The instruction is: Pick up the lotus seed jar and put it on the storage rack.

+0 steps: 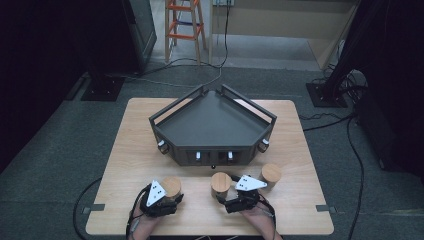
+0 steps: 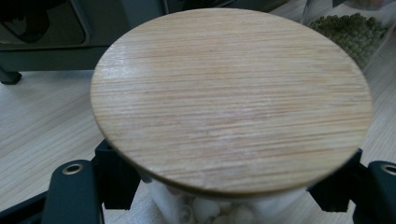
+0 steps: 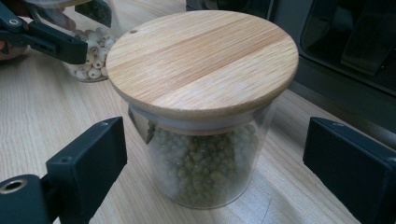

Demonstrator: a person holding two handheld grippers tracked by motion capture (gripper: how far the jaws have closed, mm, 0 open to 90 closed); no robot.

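Near the table's front edge, left of centre: clear glass jar with round bamboo lid (image 1: pixel 171 186), holding pale beads, clamped in the left gripper (image 1: pixel 161 204). Centre front: matching jar of green beans (image 3: pixel 205 116), right gripper (image 3: pixel 224 158) jaws apart around it. Step: grasping; next, likely closing the right.

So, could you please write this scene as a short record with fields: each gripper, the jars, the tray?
left gripper: shut on the jar of white beads, jaws against its glass under the wooden lid
right gripper: open, jaws on both sides of the jar of green beans, not touching
third jar: stands at the right, untouched
dark tray: behind the jars, nothing on it
table: light wood
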